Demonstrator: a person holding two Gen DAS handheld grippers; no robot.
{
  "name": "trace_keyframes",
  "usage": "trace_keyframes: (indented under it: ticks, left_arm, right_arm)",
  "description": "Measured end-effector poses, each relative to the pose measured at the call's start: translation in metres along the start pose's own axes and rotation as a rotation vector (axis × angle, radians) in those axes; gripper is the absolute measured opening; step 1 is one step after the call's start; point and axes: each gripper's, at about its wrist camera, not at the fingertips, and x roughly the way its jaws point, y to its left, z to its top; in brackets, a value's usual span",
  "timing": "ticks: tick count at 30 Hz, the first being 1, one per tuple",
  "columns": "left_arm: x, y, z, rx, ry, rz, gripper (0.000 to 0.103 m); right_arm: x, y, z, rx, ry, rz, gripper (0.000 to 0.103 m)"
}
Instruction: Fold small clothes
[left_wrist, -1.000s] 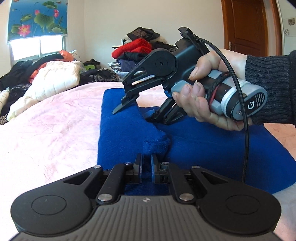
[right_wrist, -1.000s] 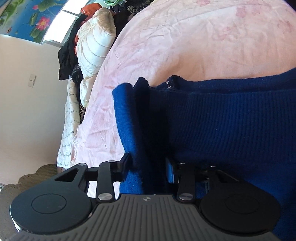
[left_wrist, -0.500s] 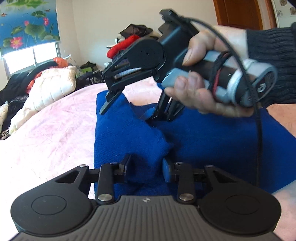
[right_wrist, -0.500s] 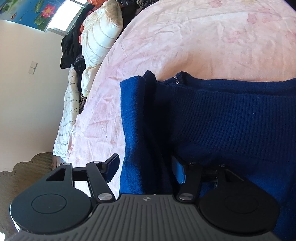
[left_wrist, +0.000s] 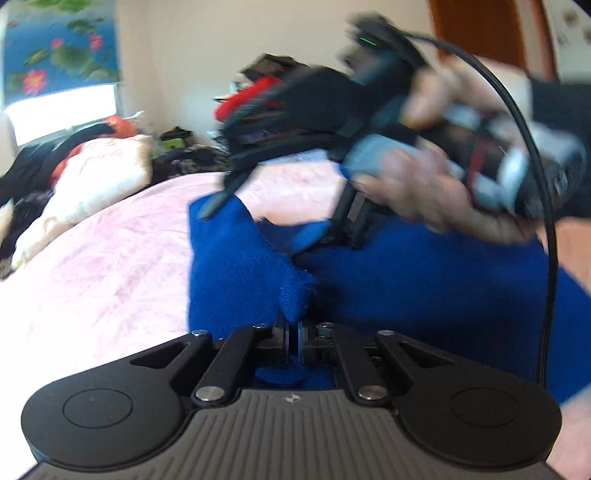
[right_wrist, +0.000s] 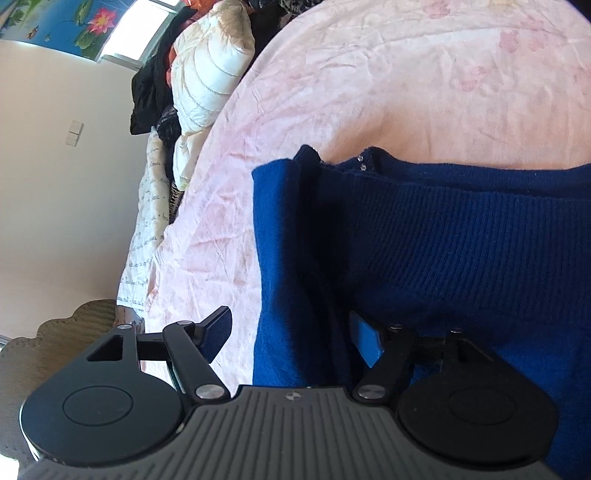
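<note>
Compared with a second ago: left tool (left_wrist: 293, 338) again pressed together on a raised fold of the blue sweater (left_wrist: 424, 280) after briefly parting; right tool (right_wrist: 291, 338) just been opening, now spread, sweater edge between its fingers (right_wrist: 218, 332) but unpinched, lifted and blurred in the left view. Sweater lying on the pink bed (right_wrist: 406, 92), long axis left to right, ribbed band (right_wrist: 461, 221) facing the right camera.

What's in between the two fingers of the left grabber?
A pinched fold of the blue sweater, squeezed inside the shut left gripper. The left wrist view shows it.
</note>
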Motion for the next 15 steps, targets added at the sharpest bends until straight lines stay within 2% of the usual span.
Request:
trace_keyframes:
  ticks: [2,6,9,10,12,13,15]
  left_arm:
    - [-0.013,0.017,0.006,-0.125,-0.018,-0.027,0.004]
    - [-0.032,0.028,0.012,-0.229,-0.048,-0.066,0.004]
    - [-0.035,0.022,0.012,-0.226,-0.036,-0.08,0.004]
    - [-0.035,0.021,0.01,-0.225,-0.029,-0.084,0.004]
    - [-0.034,0.02,0.007,-0.225,-0.019,-0.089,0.004]
    - [-0.033,0.02,0.006,-0.226,-0.016,-0.089,0.004]
    - [-0.032,0.02,0.005,-0.228,-0.013,-0.089,0.004]
  right_arm:
    - [-0.011,-0.002,0.004,0.009,-0.029,0.02,0.074]
    - [-0.013,-0.007,0.009,0.043,-0.032,-0.009,0.072]
    - [-0.002,0.002,0.008,0.023,0.003,-0.003,0.073]
    - [0.002,0.006,0.008,0.021,0.015,0.018,0.075]
    - [0.014,0.016,0.01,-0.002,0.043,0.004,0.077]
    - [0.021,0.021,0.01,-0.02,0.059,-0.021,0.076]
    - [0.032,0.029,0.01,-0.048,0.069,-0.053,0.061]
